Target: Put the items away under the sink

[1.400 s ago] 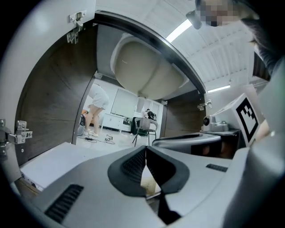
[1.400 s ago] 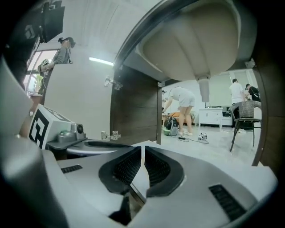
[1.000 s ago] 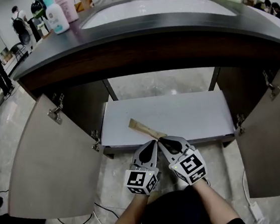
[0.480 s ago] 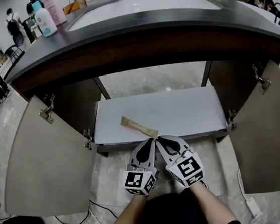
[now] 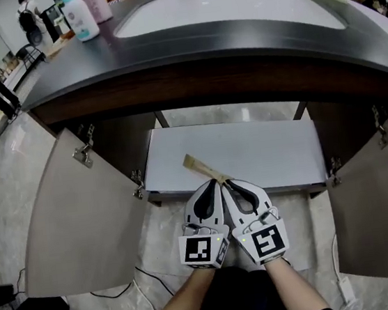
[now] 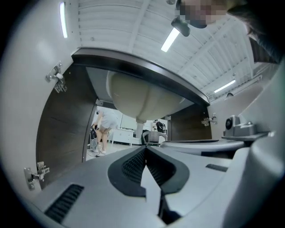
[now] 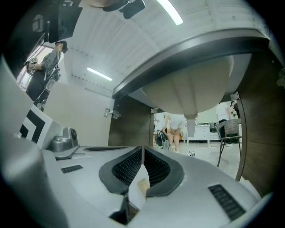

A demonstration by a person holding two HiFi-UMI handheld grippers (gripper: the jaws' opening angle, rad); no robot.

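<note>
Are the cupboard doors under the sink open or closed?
Open. The left door and right door swing outward, showing the white shelf.

The dark surface [image 5: 201, 41] is gleaming, smooth and glossy, around a smooth white sink [image 5: 232, 6]. The cabinet doors [image 5: 75, 214] are showing a matt beige laminate, with shiny metal hinges [image 5: 83, 154]. The shelf [image 5: 264, 156] is looking pale and matt, and the floor [image 5: 156, 246] polished and stone-veined. The left gripper [image 6: 145, 149] and right gripper [image 7: 142, 149] are showing matt grey plastic with ribbed black pads [image 6: 133, 167]. The thin tan strip [image 5: 201, 165] between them is looking papery.
</note>
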